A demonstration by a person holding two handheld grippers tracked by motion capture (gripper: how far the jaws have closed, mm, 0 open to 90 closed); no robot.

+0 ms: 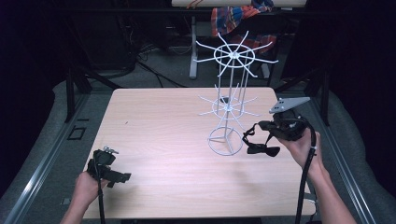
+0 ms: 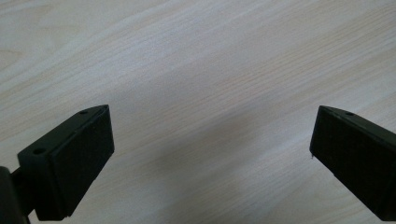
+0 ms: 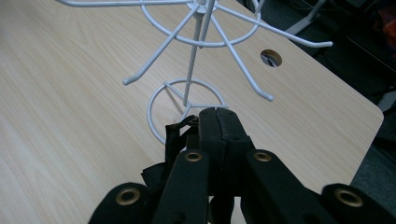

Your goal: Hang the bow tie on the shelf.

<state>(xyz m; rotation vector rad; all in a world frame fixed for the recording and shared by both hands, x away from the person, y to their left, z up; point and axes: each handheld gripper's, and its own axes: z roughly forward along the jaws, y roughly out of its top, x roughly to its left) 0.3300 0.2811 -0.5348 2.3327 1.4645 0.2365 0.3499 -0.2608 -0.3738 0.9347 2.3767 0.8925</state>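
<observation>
A white two-tier wire hook stand (image 1: 234,55) rises from the right half of the wooden table (image 1: 159,121). Just right of its base ring, my right gripper (image 1: 262,127) is shut on the strap of a black bow tie (image 1: 264,150), which hangs below the jaws and rests near the tabletop. In the right gripper view the jaws are pressed together (image 3: 217,122), the black strap (image 3: 173,140) looping out to their left, with the stand (image 3: 191,70) straight ahead. At the front left, my left gripper (image 1: 122,177) lies low over the table. Its jaws (image 2: 212,140) stand wide apart over bare wood.
The stand's thin hook arms (image 3: 243,70) reach out over the table at two heights. A cable hole (image 3: 271,57) sits in the tabletop behind the stand. A colourful cloth (image 1: 238,16) and a white table leg (image 1: 193,46) stand beyond the far edge.
</observation>
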